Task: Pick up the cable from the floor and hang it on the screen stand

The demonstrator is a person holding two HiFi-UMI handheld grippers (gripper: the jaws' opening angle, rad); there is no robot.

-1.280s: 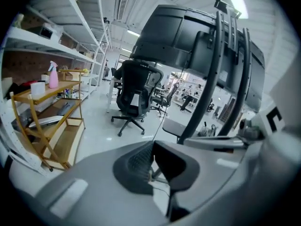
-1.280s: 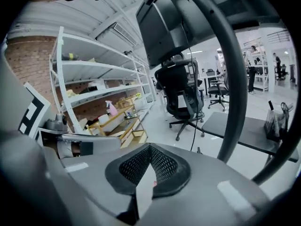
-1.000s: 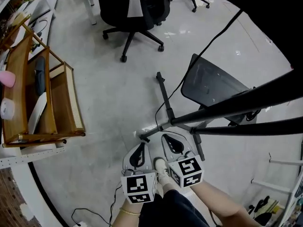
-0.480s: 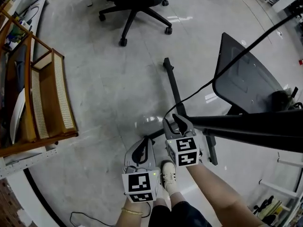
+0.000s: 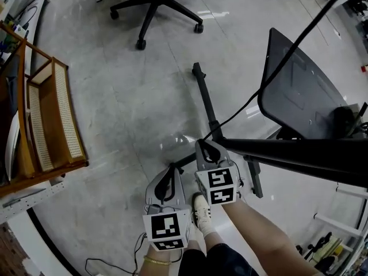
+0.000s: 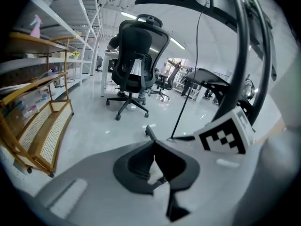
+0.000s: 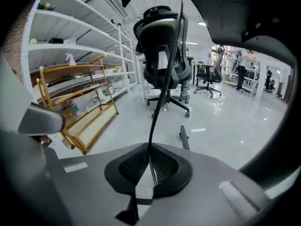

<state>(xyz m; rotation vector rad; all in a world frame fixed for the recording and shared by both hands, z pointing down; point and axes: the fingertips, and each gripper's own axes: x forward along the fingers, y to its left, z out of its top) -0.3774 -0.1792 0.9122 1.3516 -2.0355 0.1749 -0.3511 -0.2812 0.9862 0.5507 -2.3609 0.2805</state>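
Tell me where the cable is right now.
The cable is caught between the right gripper's closing jaws, at centre in the head view, and runs up to the right past the stand.

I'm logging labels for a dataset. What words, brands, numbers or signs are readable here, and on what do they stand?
No words, brands, numbers or signs can be read.
Marker cubes: black-and-white square patterns only, no characters.
Shelf items: too small and blurred to read any print.
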